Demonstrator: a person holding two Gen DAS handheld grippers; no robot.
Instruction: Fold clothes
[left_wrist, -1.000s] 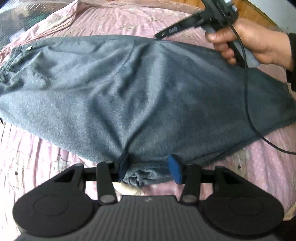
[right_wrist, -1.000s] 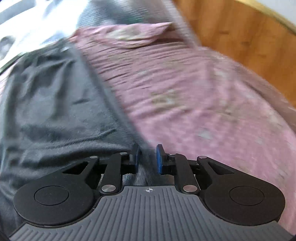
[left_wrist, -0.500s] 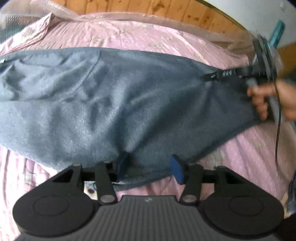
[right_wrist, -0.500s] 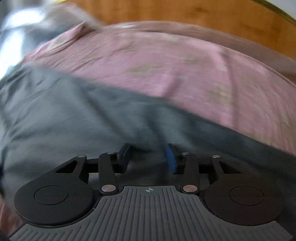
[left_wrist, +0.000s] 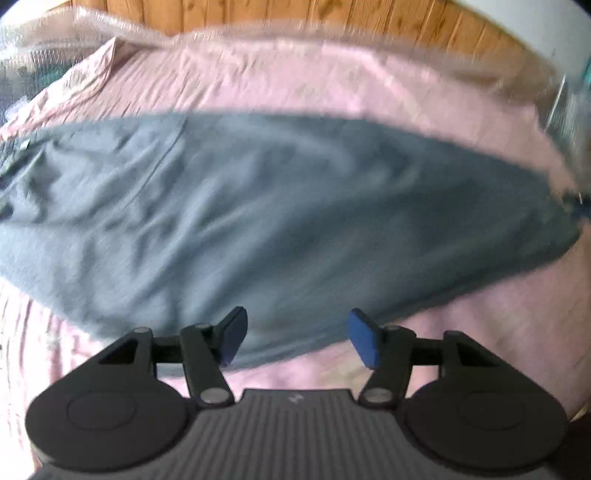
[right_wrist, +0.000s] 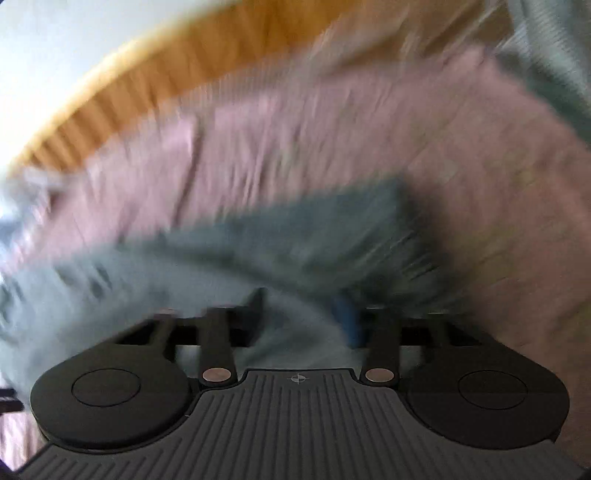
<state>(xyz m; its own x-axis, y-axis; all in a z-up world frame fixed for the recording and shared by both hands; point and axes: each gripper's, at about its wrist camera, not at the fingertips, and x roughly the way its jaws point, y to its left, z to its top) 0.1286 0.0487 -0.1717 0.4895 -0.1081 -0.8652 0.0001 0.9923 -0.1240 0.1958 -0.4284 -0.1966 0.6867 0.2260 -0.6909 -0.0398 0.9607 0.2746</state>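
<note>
- Grey knit fabric, the garment (left_wrist: 280, 206), is seen laid lengthwise across the pink bedsheet (left_wrist: 295, 81), its near hem lying just ahead of the left gripper (left_wrist: 295, 338).
- Left gripper: jaws are opening and stand well apart; no cloth is pinched between the blue pads (left_wrist: 364, 341) (the hem lies below and beyond them).
- Right gripper (right_wrist: 303, 317): jaws are opening; grey cloth is seen between and beneath them, but no pad is seen pressing on it, so it is judged released.
- Step in hand is judged to be the let-go after the garment was spread out flat; folding proper is not yet evident, since one long, single layer is presented.
- Next move is judged to call for a fresh grip on one end or edge by both grippers, so that it can be carried over onto the rest.
- Right wrist view is heavily smeared; the cloth's end (right_wrist: 369, 221) is only roughly made out.
- Wooden headboard (left_wrist: 258, 14) is cut off at the top; the garment's far-left end runs out of the left wrist view.
</note>
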